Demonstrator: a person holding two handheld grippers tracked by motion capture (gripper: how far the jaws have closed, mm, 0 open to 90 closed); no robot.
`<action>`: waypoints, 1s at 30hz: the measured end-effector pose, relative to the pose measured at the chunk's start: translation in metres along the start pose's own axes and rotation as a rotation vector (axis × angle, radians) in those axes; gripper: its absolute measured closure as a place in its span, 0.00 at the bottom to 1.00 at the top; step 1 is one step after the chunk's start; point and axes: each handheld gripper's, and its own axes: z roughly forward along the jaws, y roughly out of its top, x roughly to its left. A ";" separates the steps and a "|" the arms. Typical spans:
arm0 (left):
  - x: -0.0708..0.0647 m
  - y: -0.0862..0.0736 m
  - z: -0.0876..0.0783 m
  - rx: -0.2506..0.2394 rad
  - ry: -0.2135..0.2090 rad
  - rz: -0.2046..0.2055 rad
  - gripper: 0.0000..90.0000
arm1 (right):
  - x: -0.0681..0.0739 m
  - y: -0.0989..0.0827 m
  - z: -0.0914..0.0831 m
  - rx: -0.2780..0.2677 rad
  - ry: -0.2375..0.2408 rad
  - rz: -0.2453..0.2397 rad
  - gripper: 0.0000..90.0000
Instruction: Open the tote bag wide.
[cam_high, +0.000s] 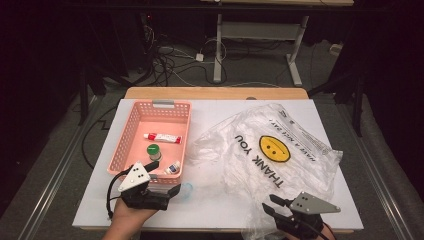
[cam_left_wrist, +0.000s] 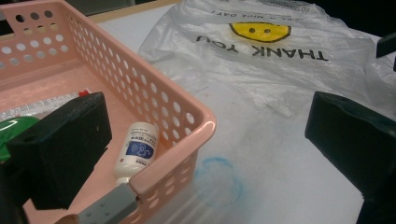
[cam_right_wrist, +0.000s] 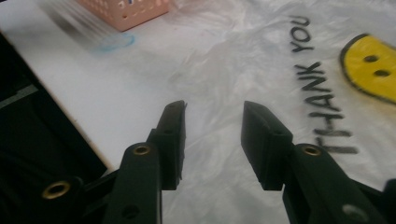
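A clear plastic bag (cam_high: 270, 145) printed with a yellow smiley and "THANK YOU" lies crumpled on the right half of the white tabletop (cam_high: 215, 205). At the left stands a pink perforated basket (cam_high: 131, 131). It holds a red-and-white tube (cam_high: 162, 137), a green-capped jar (cam_high: 153, 151) and a small white bottle with a blue label (cam_left_wrist: 137, 150). My left gripper (cam_high: 164, 179) is open wide at the basket's near right corner (cam_left_wrist: 205, 122), one jaw inside and the other outside above the table. My right gripper (cam_right_wrist: 214, 109) is open over the bag's near edge, with nothing between its jaws.
A faint blue ring mark (cam_left_wrist: 218, 181) lies on the table just outside the basket's corner. The table's front edge runs close behind both grippers. Beyond the far edge are desk legs (cam_high: 218, 50) and cables on the floor.
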 end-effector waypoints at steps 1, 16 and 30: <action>0.000 0.000 0.000 -0.001 0.001 -0.001 0.00 | -0.004 0.003 0.001 0.000 0.000 -0.001 0.66; 0.003 -0.004 -0.004 -0.013 0.008 -0.004 0.00 | -0.038 0.071 0.061 -0.045 -0.015 -0.047 0.60; 0.000 -0.011 -0.012 -0.011 0.038 -0.027 0.00 | -0.029 0.064 0.114 0.059 0.083 -0.039 0.52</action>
